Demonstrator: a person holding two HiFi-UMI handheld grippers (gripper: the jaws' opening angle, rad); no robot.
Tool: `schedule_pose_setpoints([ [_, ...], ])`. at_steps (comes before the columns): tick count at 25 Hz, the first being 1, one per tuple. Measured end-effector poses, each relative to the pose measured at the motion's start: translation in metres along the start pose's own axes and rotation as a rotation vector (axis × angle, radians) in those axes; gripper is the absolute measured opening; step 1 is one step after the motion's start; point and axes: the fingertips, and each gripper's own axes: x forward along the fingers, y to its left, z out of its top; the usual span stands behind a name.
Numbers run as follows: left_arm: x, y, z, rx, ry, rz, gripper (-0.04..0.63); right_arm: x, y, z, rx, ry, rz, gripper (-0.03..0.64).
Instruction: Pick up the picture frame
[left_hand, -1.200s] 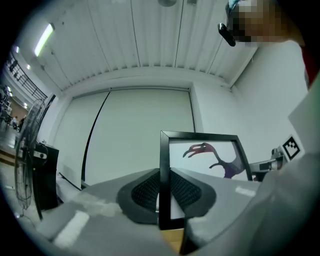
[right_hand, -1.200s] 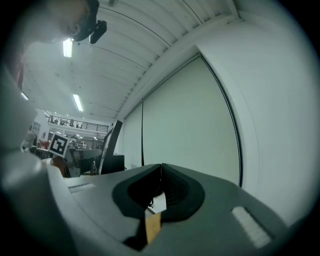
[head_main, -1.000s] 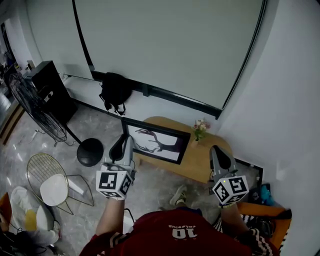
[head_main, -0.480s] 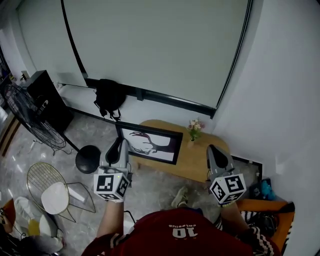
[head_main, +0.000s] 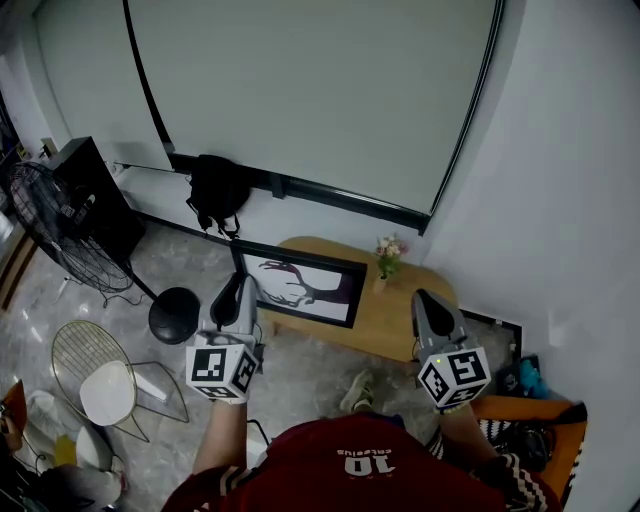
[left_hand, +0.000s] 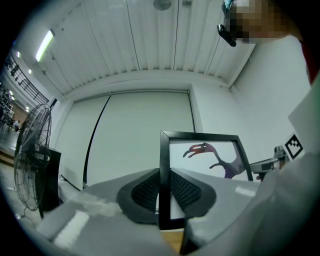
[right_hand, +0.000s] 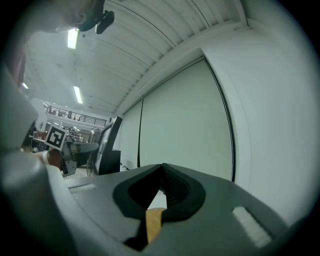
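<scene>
Grip: left gripper (head_main: 243, 290) jaws clamped on black left edge of picture frame (head_main: 305, 284) | frame at 9 o'clock end of wooden table (head_main: 400, 322), 10 o'clock from right gripper (head_main: 425, 300) | right jaws closed together, empty | shirt (head_main: 365, 465) reads "10"

Matt picture frame (head_main: 303, 285), smooth wooden table (head_main: 400, 320)

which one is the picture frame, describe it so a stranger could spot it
Below the big white screen stands an oval wooden table. The picture frame is at its left end, with the left gripper clamped on its edge. Unlike the flower vase beside it, it is a flat black-edged rectangle with a dark silhouette on white.
</scene>
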Motion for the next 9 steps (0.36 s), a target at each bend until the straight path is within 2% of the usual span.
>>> schedule_pose_setpoints([
  [9, 0.0, -0.0011, 0.0041, -0.007, -0.003, -0.005, 0.071, 0.0004, 0.0043, -0.0008, -0.006, 0.01, 0.011, -0.012],
])
